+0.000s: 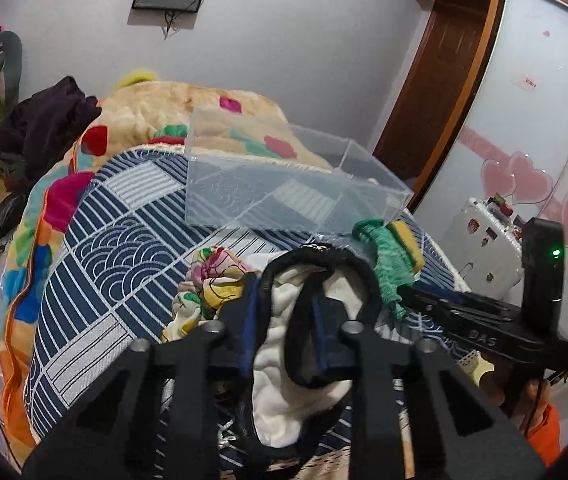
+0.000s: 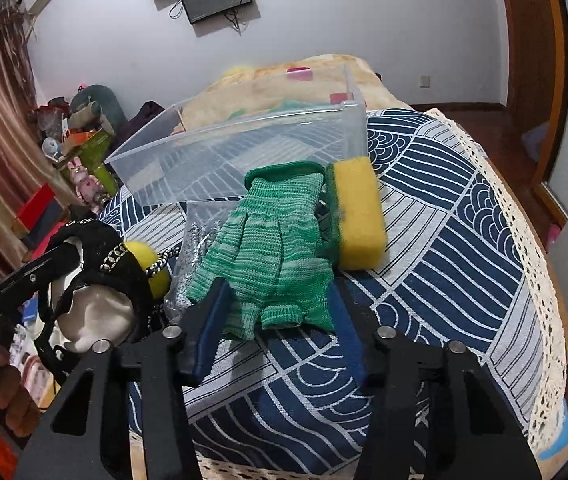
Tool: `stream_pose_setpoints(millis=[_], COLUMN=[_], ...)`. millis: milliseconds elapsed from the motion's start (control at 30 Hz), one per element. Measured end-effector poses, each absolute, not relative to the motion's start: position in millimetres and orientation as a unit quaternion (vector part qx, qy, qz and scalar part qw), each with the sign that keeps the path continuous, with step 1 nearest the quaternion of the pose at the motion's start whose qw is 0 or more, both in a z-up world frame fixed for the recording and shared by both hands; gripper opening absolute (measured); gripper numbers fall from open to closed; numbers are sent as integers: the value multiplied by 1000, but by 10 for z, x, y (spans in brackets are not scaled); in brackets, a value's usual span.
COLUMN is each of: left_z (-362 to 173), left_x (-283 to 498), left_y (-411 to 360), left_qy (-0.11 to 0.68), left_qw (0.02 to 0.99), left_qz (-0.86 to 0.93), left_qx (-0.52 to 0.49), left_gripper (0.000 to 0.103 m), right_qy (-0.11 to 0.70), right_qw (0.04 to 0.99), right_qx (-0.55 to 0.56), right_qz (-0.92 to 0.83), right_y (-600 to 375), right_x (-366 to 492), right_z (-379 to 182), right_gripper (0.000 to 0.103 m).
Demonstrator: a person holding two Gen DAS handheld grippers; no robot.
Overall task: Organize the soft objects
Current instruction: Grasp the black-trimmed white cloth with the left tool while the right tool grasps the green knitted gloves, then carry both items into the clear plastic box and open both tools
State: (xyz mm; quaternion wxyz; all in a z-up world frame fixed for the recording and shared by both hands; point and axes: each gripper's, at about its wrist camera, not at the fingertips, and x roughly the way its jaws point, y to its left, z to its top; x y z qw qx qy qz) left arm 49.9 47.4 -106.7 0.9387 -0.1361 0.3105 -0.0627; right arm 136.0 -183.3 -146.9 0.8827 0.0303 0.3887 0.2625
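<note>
From the left wrist view, our left gripper (image 1: 284, 308) is closed on the black strap of a black and white garment (image 1: 296, 344) lying on the patterned bedcover (image 1: 116, 240). Beyond it the clear plastic bin (image 1: 280, 184) stands empty, so nothing is sorted yet. A floral cloth (image 1: 208, 280) lies just left of the garment

From the right wrist view, our right gripper (image 2: 276, 308) has its blue pads on either side of a green knitted glove (image 2: 276, 240), touching its edges (a firm grip we cannot confirm). A yellow sponge (image 2: 358, 220) lies against the glove, near the bin's front wall. A yellow ball (image 2: 152, 264) also waits. Every item remains to be placed
</note>
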Motion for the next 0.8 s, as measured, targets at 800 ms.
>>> stream_pose_setpoints(millis=[800], left_z=[-375], left_x=[511], left_y=[432], left_qy=[213], left_qw=[972], left_qz=[-57], left_qx=[-81], left_gripper=[16], right_qy=[384], right_qw=[889], right_qx=[51], right_qz=[242], right_y=[-1848], right_x=[1443], right_z=[-1418], right_gripper=[48])
